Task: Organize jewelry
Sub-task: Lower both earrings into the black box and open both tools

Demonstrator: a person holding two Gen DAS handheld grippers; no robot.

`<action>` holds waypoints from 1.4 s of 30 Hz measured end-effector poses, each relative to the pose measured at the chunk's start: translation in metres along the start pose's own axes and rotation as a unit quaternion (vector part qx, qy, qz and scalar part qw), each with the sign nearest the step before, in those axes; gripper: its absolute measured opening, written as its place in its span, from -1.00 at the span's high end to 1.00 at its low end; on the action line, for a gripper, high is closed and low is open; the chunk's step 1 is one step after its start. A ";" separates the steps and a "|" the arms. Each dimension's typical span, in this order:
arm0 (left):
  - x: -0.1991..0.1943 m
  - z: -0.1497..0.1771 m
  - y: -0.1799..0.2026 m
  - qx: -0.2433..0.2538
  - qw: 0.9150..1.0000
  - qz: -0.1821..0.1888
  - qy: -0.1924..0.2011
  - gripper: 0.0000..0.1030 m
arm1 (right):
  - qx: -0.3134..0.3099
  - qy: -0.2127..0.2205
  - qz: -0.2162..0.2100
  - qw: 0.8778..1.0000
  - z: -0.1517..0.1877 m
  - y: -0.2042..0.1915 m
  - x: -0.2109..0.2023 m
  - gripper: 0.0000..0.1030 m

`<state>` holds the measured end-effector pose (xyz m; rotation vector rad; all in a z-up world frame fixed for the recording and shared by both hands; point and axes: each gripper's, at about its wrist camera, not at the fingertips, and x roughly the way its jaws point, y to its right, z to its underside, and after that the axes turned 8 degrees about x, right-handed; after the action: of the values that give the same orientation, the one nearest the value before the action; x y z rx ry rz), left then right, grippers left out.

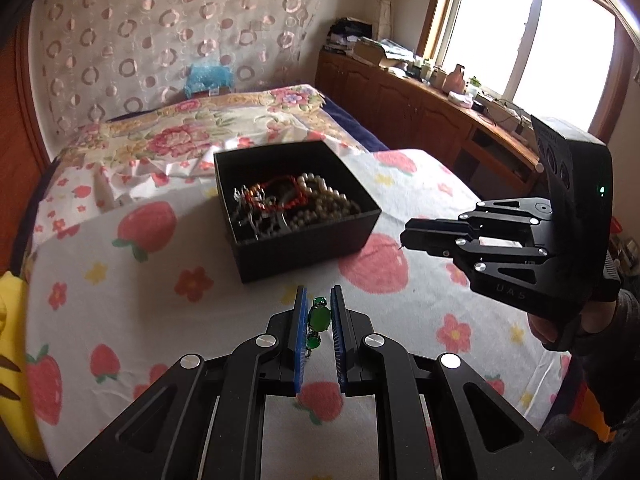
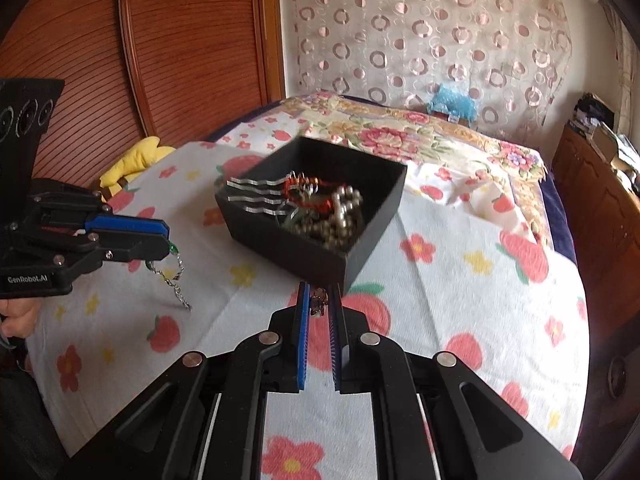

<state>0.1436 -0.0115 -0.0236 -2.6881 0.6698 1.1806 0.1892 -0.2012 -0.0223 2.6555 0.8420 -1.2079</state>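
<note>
A black open box (image 1: 308, 248) sits on the bed and holds a pearl necklace (image 1: 324, 196), a red bead bracelet (image 1: 280, 196) and silver pieces. My left gripper (image 1: 318, 300) is shut on a green-stone bracelet (image 1: 319, 318); in the right wrist view the left gripper (image 2: 166, 240) shows at the left with the bracelet's silver chain (image 2: 176, 280) hanging down to the sheet. My right gripper (image 2: 320, 294) is shut on a small reddish-brown beaded piece (image 2: 319, 300), just in front of the box (image 2: 288, 240). In the left wrist view the right gripper (image 1: 404, 236) hovers right of the box.
The bed sheet (image 1: 160, 300) has a strawberry and flower print. A floral quilt (image 1: 192, 132) lies behind the box. A yellow plush (image 2: 132, 164) lies at the bed's left edge. A wooden cabinet (image 1: 420, 100) with clutter stands under the window at right.
</note>
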 end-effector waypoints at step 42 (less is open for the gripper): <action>0.036 -0.101 -0.046 0.016 0.997 -0.074 0.031 0.79 | 0.052 0.039 -0.008 0.998 -0.047 0.021 0.012 0.59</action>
<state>0.2533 -0.0122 0.0166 -2.7037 0.4845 1.0443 0.2379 -0.1987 -0.0013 2.8016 0.8348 -1.1894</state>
